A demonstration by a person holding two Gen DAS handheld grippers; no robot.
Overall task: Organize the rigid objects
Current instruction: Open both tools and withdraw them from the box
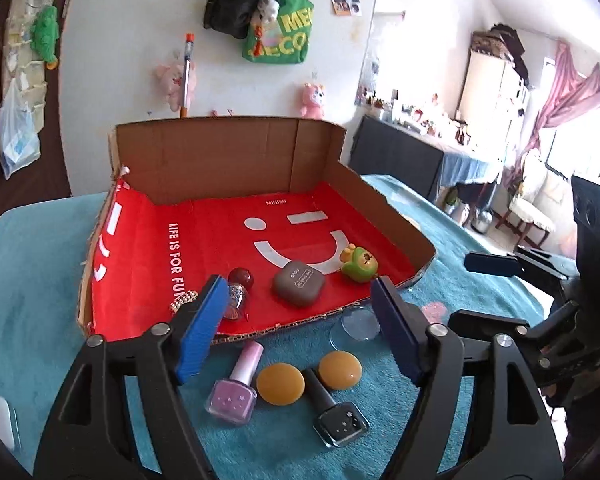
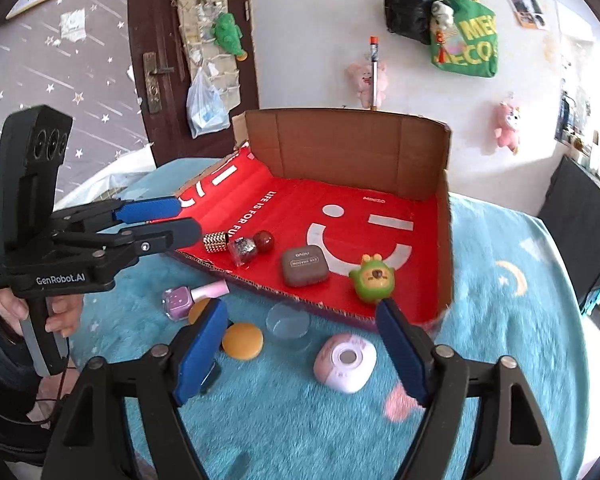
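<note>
A cardboard tray with red lining (image 1: 204, 240) (image 2: 444, 216) holds a brown case (image 1: 298, 282) (image 2: 304, 267), a green toy (image 1: 358, 266) (image 2: 372, 278), a glitter bottle with a red cap (image 1: 238, 292) (image 2: 246, 250) and a beaded ring (image 2: 216, 242). On the blue rug lie a pink polish bottle (image 1: 234, 390) (image 2: 180, 300), a dark polish bottle (image 1: 336, 420), two yellow discs (image 1: 280, 384) (image 2: 242, 340), a clear dish (image 1: 356, 326) (image 2: 288, 320) and a pink round device (image 2: 346, 362). My left gripper (image 1: 296, 332) (image 2: 172, 220) is open above the bottles. My right gripper (image 2: 304, 354) is open above the dish.
The blue furry rug (image 2: 500, 320) covers the table. A wall with hanging bags (image 1: 256, 8) stands behind the tray. A dark door (image 2: 160, 60) is at the far left. The right gripper's fingertip (image 1: 492, 264) shows at the right edge of the left wrist view.
</note>
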